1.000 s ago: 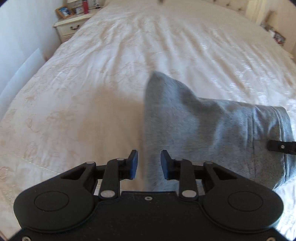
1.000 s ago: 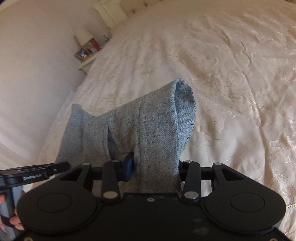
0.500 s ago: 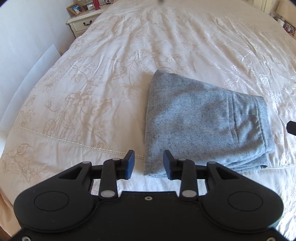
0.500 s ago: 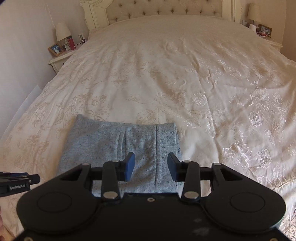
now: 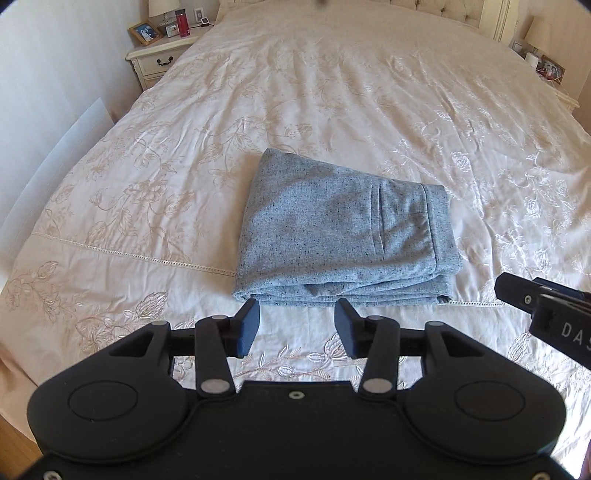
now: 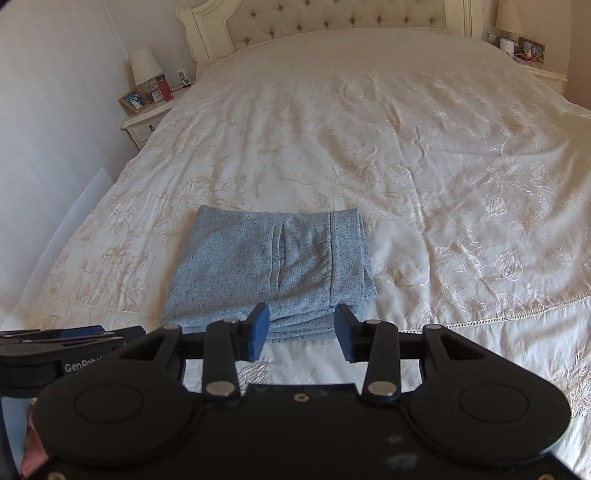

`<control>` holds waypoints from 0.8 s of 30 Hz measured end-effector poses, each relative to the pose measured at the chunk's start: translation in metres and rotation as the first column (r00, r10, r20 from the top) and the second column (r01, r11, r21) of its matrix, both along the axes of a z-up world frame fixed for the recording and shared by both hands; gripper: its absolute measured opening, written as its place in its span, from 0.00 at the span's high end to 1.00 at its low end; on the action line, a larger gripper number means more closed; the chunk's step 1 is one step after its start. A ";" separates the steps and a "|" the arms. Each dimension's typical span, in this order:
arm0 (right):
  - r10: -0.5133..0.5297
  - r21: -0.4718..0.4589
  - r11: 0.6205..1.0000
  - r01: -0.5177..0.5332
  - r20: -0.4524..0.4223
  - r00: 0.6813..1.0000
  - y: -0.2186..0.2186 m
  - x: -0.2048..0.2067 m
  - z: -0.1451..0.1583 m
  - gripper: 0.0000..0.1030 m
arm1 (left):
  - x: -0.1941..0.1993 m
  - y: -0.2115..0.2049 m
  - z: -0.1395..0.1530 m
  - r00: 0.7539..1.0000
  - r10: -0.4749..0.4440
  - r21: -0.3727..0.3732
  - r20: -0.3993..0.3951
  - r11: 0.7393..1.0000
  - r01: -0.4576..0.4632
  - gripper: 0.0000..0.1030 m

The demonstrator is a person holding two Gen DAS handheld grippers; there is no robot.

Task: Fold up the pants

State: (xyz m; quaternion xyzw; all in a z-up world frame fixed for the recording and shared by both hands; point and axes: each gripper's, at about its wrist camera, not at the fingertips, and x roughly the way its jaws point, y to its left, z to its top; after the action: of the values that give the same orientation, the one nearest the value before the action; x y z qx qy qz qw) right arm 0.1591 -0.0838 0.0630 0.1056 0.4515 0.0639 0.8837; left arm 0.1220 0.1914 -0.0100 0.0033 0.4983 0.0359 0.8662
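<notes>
The grey pants [image 5: 343, 229] lie folded into a compact, stacked rectangle on the cream embroidered bedspread [image 5: 332, 92], in the middle of the left wrist frame and lower left of centre in the right wrist frame [image 6: 273, 266]. A pocket seam and the waistband run along the top layer, and the layered edges face the cameras.

The left gripper [image 5: 297, 328] hangs just short of the near edge of the pants — its blue-padded fingers [image 5: 247, 328] stand well apart and hold nothing. The right gripper [image 6: 299, 330] is likewise spread wide and empty, its fingers [image 6: 258, 328] framing the near edge of the folded stack without visibly touching it. Each gripper shows at the edge of the other's view, at the lower right and the lower left.

A nightstand [image 6: 147, 118] at the upper left carries a lamp [image 6: 146, 68], a framed photo [image 6: 133, 100] and a red bottle [image 6: 166, 88]; the tufted headboard [image 6: 332, 18] spans the top of the right wrist frame.
</notes>
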 end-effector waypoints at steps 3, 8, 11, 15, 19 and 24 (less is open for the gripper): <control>0.005 -0.004 1.000 -0.005 0.009 1.000 -0.002 -0.006 0.002 0.59 | -0.008 -0.004 0.003 1.000 -0.002 -0.003 0.004 1.000 0.002 0.48; 0.009 -0.007 1.000 -0.008 0.020 1.000 -0.006 -0.016 0.008 0.59 | -0.016 -0.009 0.005 1.000 0.005 0.012 0.010 1.000 -0.005 0.48; 0.016 -0.011 1.000 -0.015 0.025 1.000 -0.006 -0.019 0.010 0.59 | -0.019 -0.009 0.006 1.000 0.008 0.014 0.009 1.000 -0.008 0.48; 0.021 -0.007 1.000 -0.021 0.030 0.999 -0.006 -0.023 0.012 0.59 | -0.023 -0.011 0.007 1.000 0.008 0.020 0.011 1.000 -0.008 0.48; 0.028 -0.007 1.000 -0.027 0.032 0.999 -0.006 -0.024 0.014 0.59 | -0.025 -0.013 0.009 1.000 0.006 0.025 0.015 1.000 -0.006 0.48; 0.034 -0.007 0.999 -0.034 0.038 0.999 -0.006 -0.026 0.015 0.59 | -0.027 -0.015 0.010 1.000 0.006 0.034 0.021 0.999 -0.006 0.48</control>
State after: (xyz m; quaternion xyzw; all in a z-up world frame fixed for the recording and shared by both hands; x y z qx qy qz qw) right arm 0.1335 -0.0899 0.0784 0.0939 0.4363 0.0796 0.8914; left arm 0.0946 0.1761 0.0004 0.0163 0.4887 0.0471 0.8710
